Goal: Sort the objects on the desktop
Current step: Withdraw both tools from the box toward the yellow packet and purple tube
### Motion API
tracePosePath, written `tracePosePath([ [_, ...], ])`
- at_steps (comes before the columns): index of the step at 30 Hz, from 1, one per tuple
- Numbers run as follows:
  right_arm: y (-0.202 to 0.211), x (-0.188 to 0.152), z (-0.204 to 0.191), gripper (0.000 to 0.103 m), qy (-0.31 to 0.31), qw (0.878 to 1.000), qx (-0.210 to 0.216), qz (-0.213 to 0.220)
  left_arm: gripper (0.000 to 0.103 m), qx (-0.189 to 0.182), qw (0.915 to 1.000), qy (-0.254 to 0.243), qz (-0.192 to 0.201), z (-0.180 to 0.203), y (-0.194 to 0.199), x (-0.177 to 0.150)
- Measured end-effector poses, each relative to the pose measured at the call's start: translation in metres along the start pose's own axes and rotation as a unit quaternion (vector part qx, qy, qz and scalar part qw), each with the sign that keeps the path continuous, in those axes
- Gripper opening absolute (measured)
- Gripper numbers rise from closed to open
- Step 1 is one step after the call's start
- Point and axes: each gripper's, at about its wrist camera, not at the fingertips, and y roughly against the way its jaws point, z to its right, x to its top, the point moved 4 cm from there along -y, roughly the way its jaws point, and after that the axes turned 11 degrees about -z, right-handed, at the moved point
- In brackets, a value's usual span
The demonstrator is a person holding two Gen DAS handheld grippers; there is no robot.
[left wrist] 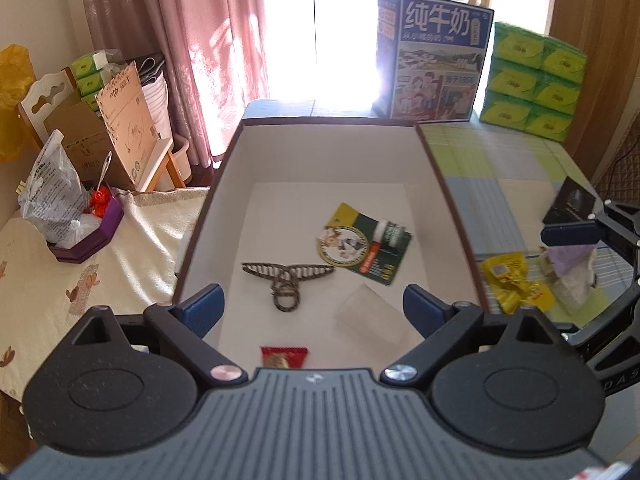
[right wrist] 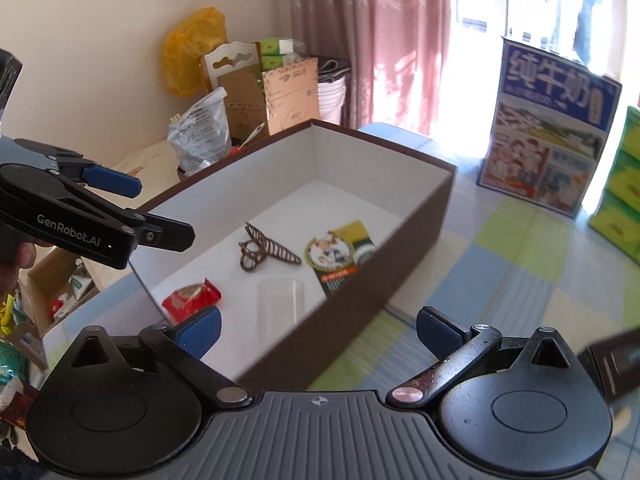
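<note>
**Both grippers spread above the brown box**

I have the left gripper [left wrist: 314, 308] hanging over the near end of the brown box [left wrist: 434, 168], its blue-padded jaws spread wide with nothing between them. Through that gap I see the white floor of the box. A hair claw [left wrist: 286, 280] lies near the middle, a green and yellow card [left wrist: 362, 246] sits just beside it toward the right wall, a clear plastic cup [left wrist: 370, 316] lies on its side near my right finger, and a red snack packet [left wrist: 284, 356] rests against the near edge, partly hidden by the gripper body.

The right gripper [right wrist: 318, 330] sits outside the box by its near long wall [right wrist: 360, 304], jaws spread too and holding nothing. From its camera the same four things lie inside the box.

Out on the checked tablecloth [left wrist: 512, 160], to the right of the box, I can see a yellow packet [left wrist: 512, 284] and a purple and white pouch [left wrist: 570, 272] near it. A blue milk carton box [left wrist: 436, 64] stands beyond the far end of the box, with green tissue packs [left wrist: 532, 80] stacked next to it.
</note>
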Motion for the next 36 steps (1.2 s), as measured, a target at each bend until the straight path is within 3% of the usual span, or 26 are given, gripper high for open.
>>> tracePosePath([
  [25, 0.074, -0.115, 0.080, 0.101, -0.102, 0.994, -0.016, -0.037, 0.094, -0.057, 0.9979, -0.030, 0.004, 0.126, 0.043, -0.037],
  [36, 0.085, -0.136, 0.100, 0.101, -0.104, 0.993, -0.011, -0.051, 0.094, -0.069, 0.9967, -0.042, -0.011, 0.173, 0.039, -0.047],
])
